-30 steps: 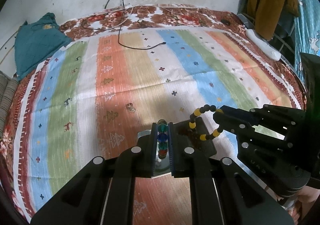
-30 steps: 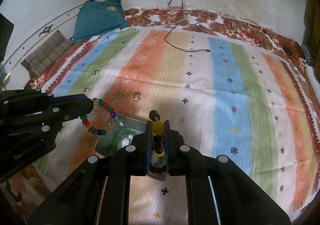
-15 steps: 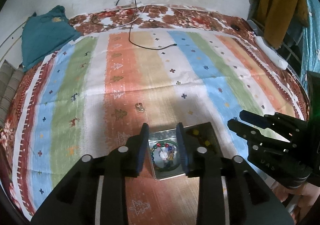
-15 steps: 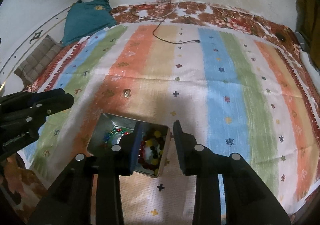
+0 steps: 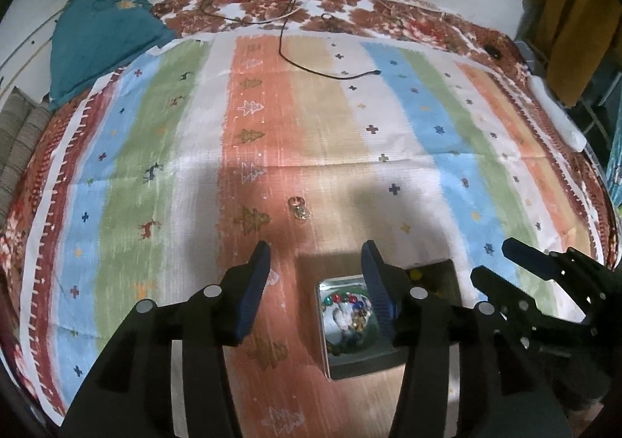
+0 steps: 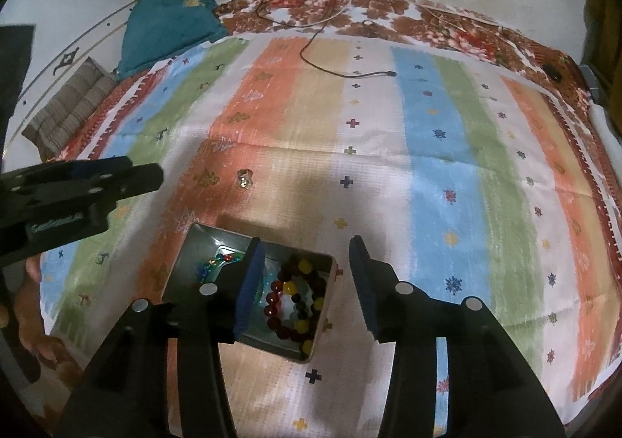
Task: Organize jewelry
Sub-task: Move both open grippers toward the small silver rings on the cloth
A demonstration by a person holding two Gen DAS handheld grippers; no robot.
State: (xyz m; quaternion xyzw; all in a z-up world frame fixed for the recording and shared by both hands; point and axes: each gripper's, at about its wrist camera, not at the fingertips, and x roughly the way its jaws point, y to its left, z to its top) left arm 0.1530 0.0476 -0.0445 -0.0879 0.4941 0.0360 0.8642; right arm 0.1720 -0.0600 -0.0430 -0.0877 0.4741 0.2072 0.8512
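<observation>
A grey metal tray (image 5: 361, 362) (image 6: 202, 239) lies on the striped cloth. A multicoloured bead bracelet (image 5: 350, 311) (image 6: 219, 261) lies in its left part. A dark red and yellow bead bracelet (image 6: 297, 300) lies in its right part, mostly hidden by the finger in the left wrist view. My left gripper (image 5: 315, 255) is open and empty above the tray's left edge. My right gripper (image 6: 305, 249) is open and empty above the tray's right part. A small ring (image 5: 298, 207) (image 6: 245, 178) lies on the cloth beyond the tray.
A black cable (image 5: 311, 68) trails from the wall onto the cloth's far side. A teal cloth (image 5: 101, 37) and a striped cushion (image 6: 66, 111) lie at the far left. A white power strip (image 5: 559, 115) lies along the right edge.
One second ago each gripper was shut on a bracelet above the tray. Both have opened, the bracelets now lie in the tray, and the jaws have since spread wider.
</observation>
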